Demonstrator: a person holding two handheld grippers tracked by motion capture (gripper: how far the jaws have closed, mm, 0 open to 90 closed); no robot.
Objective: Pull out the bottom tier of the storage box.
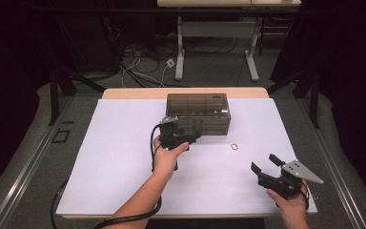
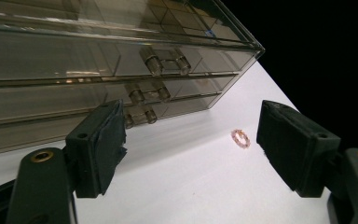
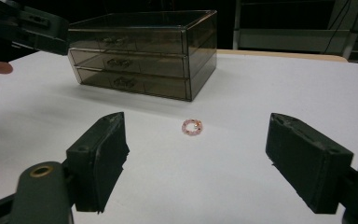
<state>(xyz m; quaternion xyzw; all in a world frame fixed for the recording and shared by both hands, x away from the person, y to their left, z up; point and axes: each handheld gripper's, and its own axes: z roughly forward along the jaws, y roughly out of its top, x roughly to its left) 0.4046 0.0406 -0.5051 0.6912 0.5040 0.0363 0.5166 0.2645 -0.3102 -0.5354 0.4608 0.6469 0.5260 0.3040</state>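
Far left, the room is dark: black curtains, a grey floor and a metal rail running along the table's left side. The table shows a wooden edge at the far side and carries a white sheet over nearly all of its top.

Left of centre, a forearm comes up from the near edge and the left gripper sits right in front of the drawer box, its cable looping back toward the near edge. In the left gripper view the jaws stand apart with nothing between them but bare sheet; the box front fills the space above, three smoky see-through drawers stacked, each with a small clear handle. The left jaw's tip is just beside the lowest drawer; I cannot tell whether it touches.

Centre, the box stands on the far half of the sheet. Behind the table, tangled cables lie on the floor and the white legs of a second table rise at the far end.

Right of the box, near its front corner, a small pink ring lies flat on the sheet, alone, well apart from both tools.

Near right, the right gripper hangs low over the sheet's corner, grey plate on top, jaws spread wide and empty. In its own view the ring lies between the jaws' lines but farther off, with the box beyond.
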